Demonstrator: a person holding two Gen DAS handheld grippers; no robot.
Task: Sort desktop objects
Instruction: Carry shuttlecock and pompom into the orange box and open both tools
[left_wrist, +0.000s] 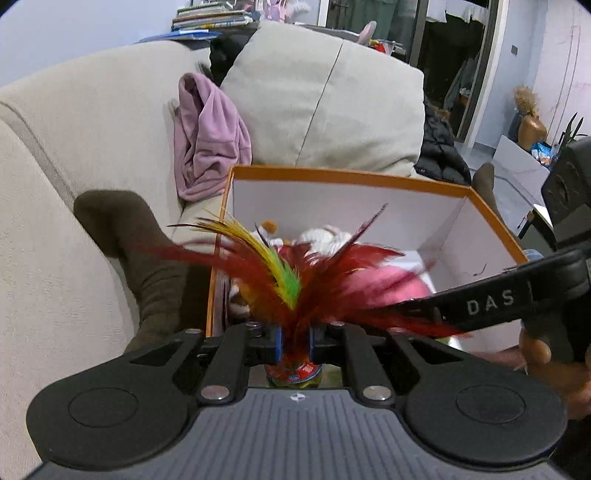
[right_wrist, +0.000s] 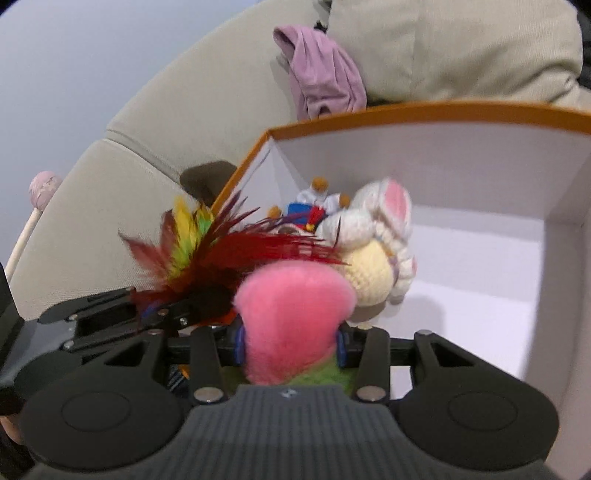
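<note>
A beige sofa (left_wrist: 92, 129) carries a crumpled lilac cloth (left_wrist: 208, 140) beside a cushion (left_wrist: 325, 99). Books (left_wrist: 210, 16) are stacked behind it. A black jacket (left_wrist: 439, 147) lies beside the cushion.

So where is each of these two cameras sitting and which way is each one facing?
Left wrist: sits on the left hand-held gripper, looking along its fingers over the feather shuttlecock it grips, into the orange-rimmed box; the person's right hand shows.
Right wrist: sits on the right hand-held gripper, facing the same box past its pink plush toy; the left gripper shows.
Shared: box, shuttlecock, pink plush, purple cloth, sofa.
</note>
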